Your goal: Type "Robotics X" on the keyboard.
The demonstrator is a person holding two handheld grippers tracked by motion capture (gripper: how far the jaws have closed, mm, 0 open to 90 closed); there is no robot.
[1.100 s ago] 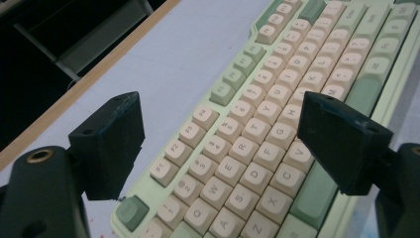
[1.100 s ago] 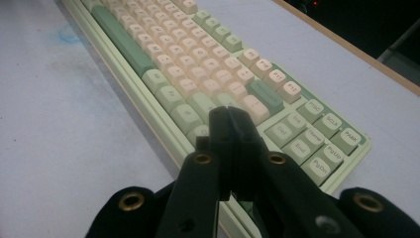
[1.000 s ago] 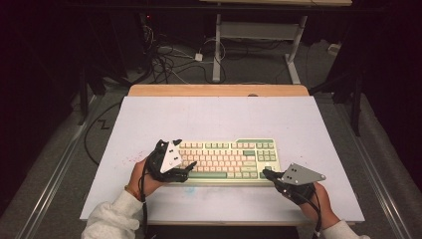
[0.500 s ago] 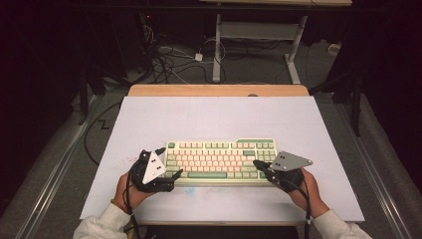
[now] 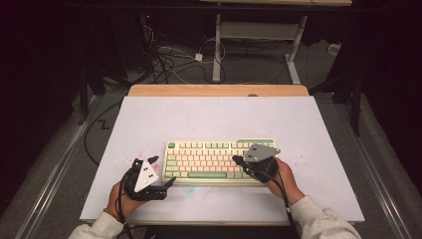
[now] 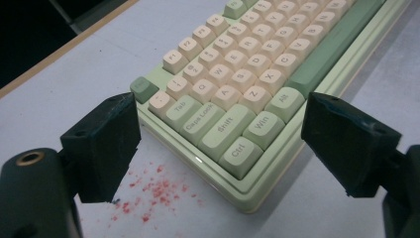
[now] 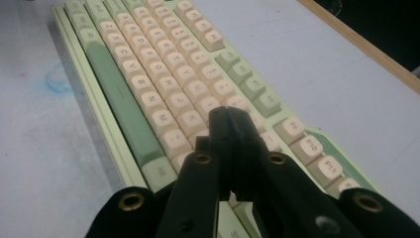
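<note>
Right hand-held gripper [image 5: 239, 162] is seen with jaws pressed together, empty, poised over the right-hand keys of the keyboard [image 5: 219, 160], apparently so that the closed tip can press a key. Left hand-held gripper [image 5: 161, 174] is held wide open, empty, just off the keyboard's near left corner. The keyboard lies centred on the surface [image 5: 149, 119].
</note>
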